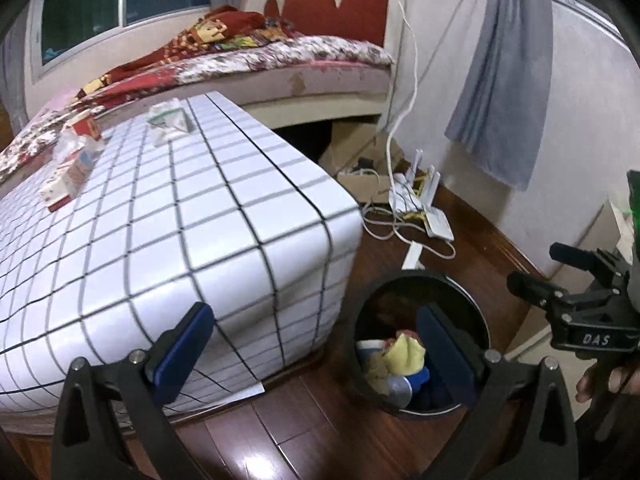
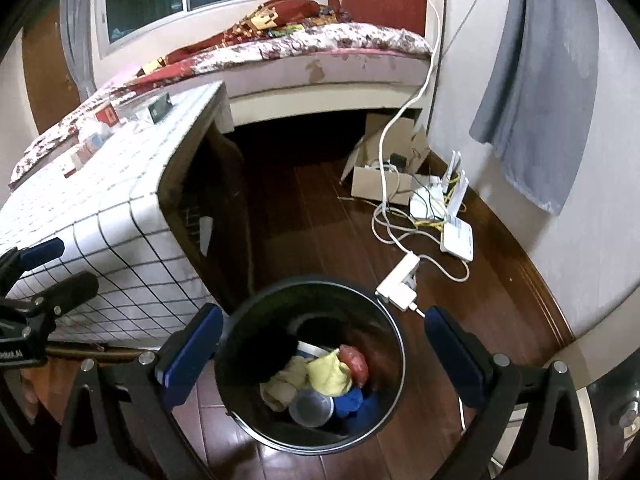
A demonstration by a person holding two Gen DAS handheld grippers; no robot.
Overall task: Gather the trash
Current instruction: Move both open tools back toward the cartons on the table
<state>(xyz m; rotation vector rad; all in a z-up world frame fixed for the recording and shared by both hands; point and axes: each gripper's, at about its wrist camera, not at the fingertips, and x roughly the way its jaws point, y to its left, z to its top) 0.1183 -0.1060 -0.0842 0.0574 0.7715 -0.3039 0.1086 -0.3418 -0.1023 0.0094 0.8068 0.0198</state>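
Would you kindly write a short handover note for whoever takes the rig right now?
Left gripper: open, empty, near the table's corner.
Right gripper: open, empty, above the trash bin.
Done: the bin on the floor already holds crumpled trash and a cup.
Left: several small boxes and wrappers lie on the checked table; a folded packet lies further back.

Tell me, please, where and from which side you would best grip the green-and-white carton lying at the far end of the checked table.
Probably the green-and-white carton across its narrow raised ridge, coming from above: it lies flat on the checked table, apart from other packets.
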